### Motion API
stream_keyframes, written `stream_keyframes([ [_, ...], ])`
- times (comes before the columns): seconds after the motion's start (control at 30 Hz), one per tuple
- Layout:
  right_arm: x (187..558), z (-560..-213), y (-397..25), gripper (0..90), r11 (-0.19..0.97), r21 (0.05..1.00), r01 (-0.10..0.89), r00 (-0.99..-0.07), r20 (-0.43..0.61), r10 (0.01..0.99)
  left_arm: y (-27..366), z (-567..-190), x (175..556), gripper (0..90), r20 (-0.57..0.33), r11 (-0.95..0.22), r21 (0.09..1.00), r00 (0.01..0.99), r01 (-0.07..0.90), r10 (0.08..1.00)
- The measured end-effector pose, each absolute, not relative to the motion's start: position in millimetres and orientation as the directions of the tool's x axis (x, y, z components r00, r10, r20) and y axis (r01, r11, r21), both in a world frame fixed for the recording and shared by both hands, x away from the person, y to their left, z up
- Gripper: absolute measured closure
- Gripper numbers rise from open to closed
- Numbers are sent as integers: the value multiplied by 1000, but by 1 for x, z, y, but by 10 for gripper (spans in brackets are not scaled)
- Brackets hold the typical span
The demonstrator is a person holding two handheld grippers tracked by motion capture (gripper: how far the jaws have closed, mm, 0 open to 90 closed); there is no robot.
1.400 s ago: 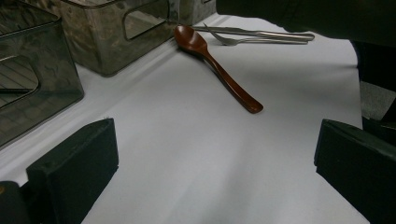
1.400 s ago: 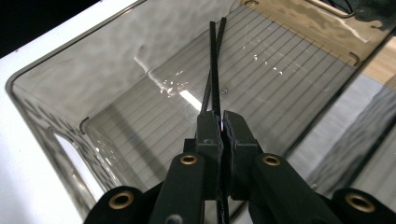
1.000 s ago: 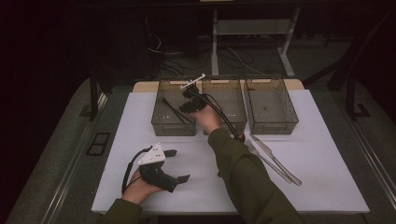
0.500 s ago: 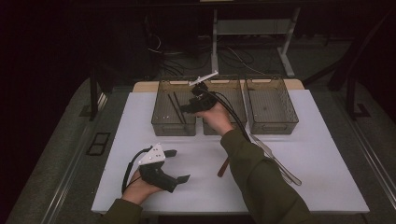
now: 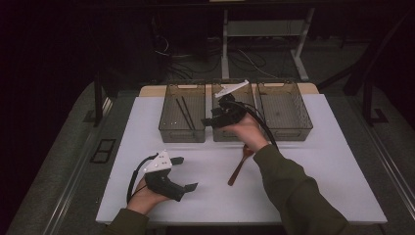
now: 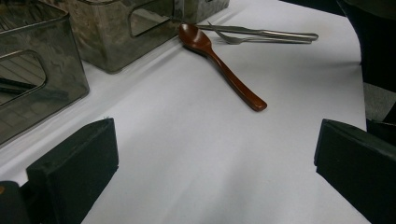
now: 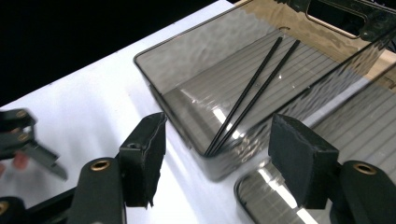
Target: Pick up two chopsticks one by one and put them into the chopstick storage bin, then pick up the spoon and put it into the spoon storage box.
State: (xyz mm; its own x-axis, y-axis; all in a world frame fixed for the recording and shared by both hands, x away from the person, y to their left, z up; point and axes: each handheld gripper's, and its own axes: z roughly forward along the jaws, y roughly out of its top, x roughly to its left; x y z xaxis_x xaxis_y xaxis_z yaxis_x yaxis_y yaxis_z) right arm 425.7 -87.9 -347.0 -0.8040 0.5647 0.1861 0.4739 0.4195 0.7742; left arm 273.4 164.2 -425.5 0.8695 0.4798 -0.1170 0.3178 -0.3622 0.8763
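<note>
My right gripper (image 5: 211,117) (image 7: 217,140) hangs open and empty over the near edge where the left bin (image 5: 168,129) and the middle bin (image 5: 247,136) meet. Two black chopsticks (image 5: 185,112) (image 7: 252,88) lie in the left bin (image 7: 177,70). My left gripper (image 5: 187,172) (image 6: 217,144) rests open near the table's front left, holding nothing. A brown wooden spoon (image 5: 239,165) (image 6: 224,67) lies on the white table, just ahead of the middle bin. In the left gripper view, a metal fork (image 6: 261,34) lies beyond the spoon.
Three smoky plastic bins stand in a row at the back; the right bin (image 5: 297,132) looks empty. The right sleeve (image 5: 293,191) crosses the table's front right. A white table surface (image 5: 205,161) stretches between the grippers. Dark floor and cables lie beyond the table.
My right gripper has drifted right and a little nearer, from over the left bin toward the middle one. The arm has swung right, uncovering the spoon. The left gripper has stayed put.
</note>
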Motion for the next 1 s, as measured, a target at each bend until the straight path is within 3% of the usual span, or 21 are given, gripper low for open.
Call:
stream_keyframes([
  [0.53, 383, -348, -138, 343, 395, 809, 435, -831, 191, 523, 164, -425, 274, 0, -121, -358, 877, 868, 321, 482],
  [1.0, 346, -362, -190, 328, 386, 826, 410, -817, 144, 559, 164, -425, 273, 0, -115, -364, 873, 862, 325, 494],
])
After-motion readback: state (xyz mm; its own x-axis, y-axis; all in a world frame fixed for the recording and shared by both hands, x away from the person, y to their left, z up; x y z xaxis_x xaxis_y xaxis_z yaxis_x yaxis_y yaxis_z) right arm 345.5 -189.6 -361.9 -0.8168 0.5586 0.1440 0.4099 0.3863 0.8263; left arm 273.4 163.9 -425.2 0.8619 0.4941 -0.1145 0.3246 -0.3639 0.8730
